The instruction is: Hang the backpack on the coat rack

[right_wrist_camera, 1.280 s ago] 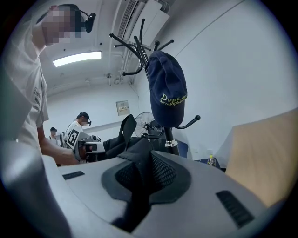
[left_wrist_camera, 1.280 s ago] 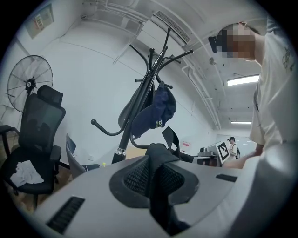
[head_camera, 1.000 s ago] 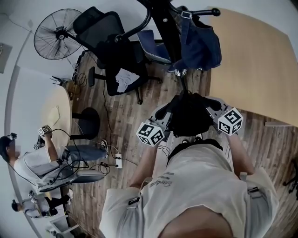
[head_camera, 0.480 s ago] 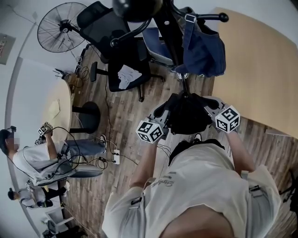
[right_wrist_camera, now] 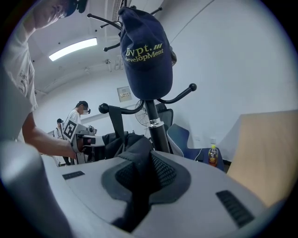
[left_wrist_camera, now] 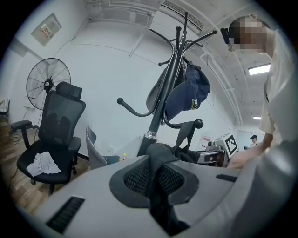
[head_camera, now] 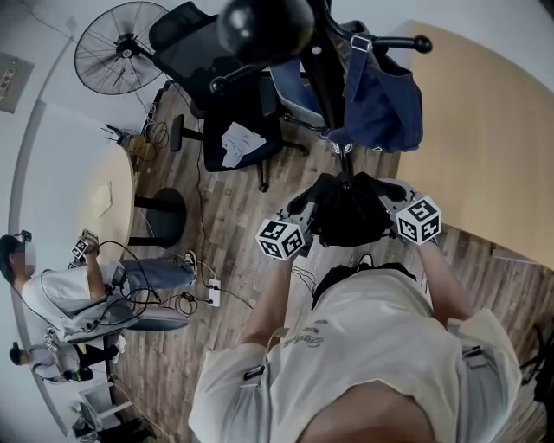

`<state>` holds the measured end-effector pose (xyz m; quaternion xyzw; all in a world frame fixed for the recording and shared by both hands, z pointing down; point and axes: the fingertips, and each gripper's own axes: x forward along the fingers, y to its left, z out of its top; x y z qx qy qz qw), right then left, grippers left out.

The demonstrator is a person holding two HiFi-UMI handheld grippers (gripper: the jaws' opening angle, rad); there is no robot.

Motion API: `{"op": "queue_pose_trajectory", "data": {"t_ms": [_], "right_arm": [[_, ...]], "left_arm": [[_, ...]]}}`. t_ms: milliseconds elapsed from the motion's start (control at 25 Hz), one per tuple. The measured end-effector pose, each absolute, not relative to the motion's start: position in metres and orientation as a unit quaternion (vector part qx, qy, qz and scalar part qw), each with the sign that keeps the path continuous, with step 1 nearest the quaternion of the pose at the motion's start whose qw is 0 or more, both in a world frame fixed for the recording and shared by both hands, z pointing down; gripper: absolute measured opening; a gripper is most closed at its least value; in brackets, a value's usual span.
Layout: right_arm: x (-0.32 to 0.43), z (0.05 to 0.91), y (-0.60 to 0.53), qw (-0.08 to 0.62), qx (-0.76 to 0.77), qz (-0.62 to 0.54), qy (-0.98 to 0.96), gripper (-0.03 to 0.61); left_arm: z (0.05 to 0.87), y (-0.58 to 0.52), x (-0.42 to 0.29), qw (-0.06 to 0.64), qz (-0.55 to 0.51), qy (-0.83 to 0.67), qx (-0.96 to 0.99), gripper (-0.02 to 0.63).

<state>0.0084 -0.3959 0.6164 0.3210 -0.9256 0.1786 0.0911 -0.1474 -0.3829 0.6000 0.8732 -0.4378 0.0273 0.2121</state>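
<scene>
The black backpack [head_camera: 348,210] hangs between my two grippers in front of the person's chest. My left gripper [head_camera: 300,218] is shut on a black strap [left_wrist_camera: 157,163] of the backpack. On the other side my right gripper [head_camera: 391,204] is shut on black backpack fabric [right_wrist_camera: 136,158]. Just beyond the backpack rises the black coat rack [head_camera: 322,65], its round top knob [head_camera: 264,26] close to the head camera. A navy cap [right_wrist_camera: 144,56] with yellow print hangs on one of its curved hooks [left_wrist_camera: 135,110]. The lower part of the backpack is hidden behind the jaws in both gripper views.
A black office chair [head_camera: 229,95] with a white cloth and a standing fan [head_camera: 117,48] are left of the rack. Behind it is a blue chair [head_camera: 293,85]. A light wooden tabletop [head_camera: 485,130] fills the right. A seated person [head_camera: 65,298], round table [head_camera: 104,199] and floor cables [head_camera: 203,298] lie left.
Both grippers with the backpack have risen slightly toward the rack. The rack's top knob has come into the head view and grown larger.
</scene>
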Motion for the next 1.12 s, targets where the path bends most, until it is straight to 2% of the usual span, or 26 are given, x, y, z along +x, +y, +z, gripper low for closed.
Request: {"op": "queue_pose_trajectory", "data": {"t_ms": [440,640,760,1120], "right_arm": [[0.016,0.624,-0.401,0.13,0.355,0.16,-0.912,0.034],[0.02,0.626,-0.398,0.182,0.375,0.125,-0.9,0.035],[0.027,0.627,-0.4,0.204,0.399,0.119,-0.886,0.083],[0.053,0.61,-0.37,0.179,0.467,0.171,-0.849,0.087]], "left_arm": [[0.606,-0.391,-0.146,0.225,0.036,-0.419,0.879,0.041],[0.608,-0.39,-0.147,0.212,0.06,-0.418,0.881,0.043],[0.61,-0.388,-0.146,0.199,0.086,-0.418,0.882,0.046],[0.605,-0.369,-0.158,0.202,0.114,-0.417,0.879,0.057]]}}
